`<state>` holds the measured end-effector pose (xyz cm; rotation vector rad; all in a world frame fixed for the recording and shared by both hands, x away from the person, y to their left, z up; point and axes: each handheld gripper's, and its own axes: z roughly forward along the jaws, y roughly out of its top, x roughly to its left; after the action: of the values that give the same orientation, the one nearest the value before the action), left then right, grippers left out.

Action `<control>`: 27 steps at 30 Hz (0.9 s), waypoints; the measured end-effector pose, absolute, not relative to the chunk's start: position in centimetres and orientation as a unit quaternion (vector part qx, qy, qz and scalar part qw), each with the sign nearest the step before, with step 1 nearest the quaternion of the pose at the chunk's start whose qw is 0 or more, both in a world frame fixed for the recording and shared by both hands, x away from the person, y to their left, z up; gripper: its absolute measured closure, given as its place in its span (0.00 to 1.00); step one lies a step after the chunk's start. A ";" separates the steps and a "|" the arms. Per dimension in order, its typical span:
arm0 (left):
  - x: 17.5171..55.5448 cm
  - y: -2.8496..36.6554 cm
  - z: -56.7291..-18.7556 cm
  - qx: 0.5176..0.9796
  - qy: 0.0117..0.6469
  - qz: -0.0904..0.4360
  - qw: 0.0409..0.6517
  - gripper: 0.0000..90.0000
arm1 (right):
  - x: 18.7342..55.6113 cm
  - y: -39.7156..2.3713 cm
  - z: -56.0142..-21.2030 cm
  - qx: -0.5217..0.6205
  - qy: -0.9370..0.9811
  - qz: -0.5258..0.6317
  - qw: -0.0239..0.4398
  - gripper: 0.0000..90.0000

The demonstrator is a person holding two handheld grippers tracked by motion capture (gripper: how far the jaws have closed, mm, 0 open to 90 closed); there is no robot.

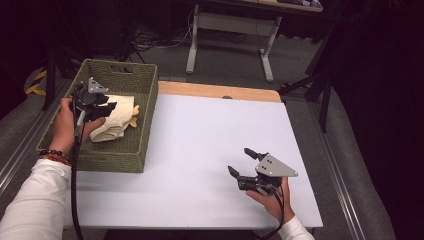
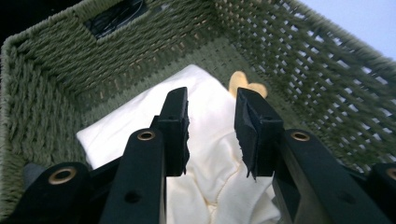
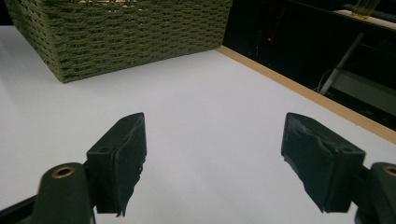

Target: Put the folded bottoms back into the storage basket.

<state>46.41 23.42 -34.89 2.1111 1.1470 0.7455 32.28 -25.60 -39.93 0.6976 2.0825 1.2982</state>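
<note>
Cream cloth (image 2: 205, 140) — green woven basket (image 2: 299, 60)

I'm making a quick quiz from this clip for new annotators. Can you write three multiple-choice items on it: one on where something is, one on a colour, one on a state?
1. Where does the cream cloth lie?
A. on the white table top
B. inside the woven basket
C. on the floor

2. What colour is the basket?
A. olive green
B. red
C. blue

3. How do the jaws of the right gripper stand?
A. clamped on the cloth
C. shut on the basket rim
B. wide apart with nothing between them

Answers:
1 B, the left gripper view shows the cloth on the basket floor, walled by weave.
2 A, green weave shows in all three views.
3 B, the right gripper view shows bare table between the jaws.
</note>
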 end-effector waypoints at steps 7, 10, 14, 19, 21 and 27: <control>45.7 22.8 -34.5 0.794 0.422 0.289 0.329 0.72 | 32.1 -25.8 -40.0 0.262 0.781 0.484 0.294 0.26; 45.4 22.6 -34.3 0.792 0.417 0.287 0.342 0.71 | 32.1 -25.9 -40.0 0.263 0.782 0.483 0.295 0.25; 44.9 22.2 -34.0 0.792 0.408 0.293 0.347 0.69 | 32.0 -26.0 -40.1 0.264 0.782 0.482 0.294 0.25; 44.1 21.8 -33.7 0.785 0.399 0.300 0.366 0.65 | 31.9 -26.0 -40.1 0.265 0.782 0.481 0.295 0.25; 43.7 21.7 -33.7 0.784 0.395 0.300 0.374 0.63 | 31.9 -26.0 -40.1 0.263 0.782 0.481 0.295 0.25; 42.2 21.0 -33.4 0.779 0.370 0.306 0.403 0.55 | 31.7 -26.0 -40.0 0.263 0.781 0.483 0.297 0.24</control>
<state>42.17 20.97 -33.38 1.9668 0.9358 0.7737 31.74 -26.03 -39.98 0.6982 2.0752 1.2843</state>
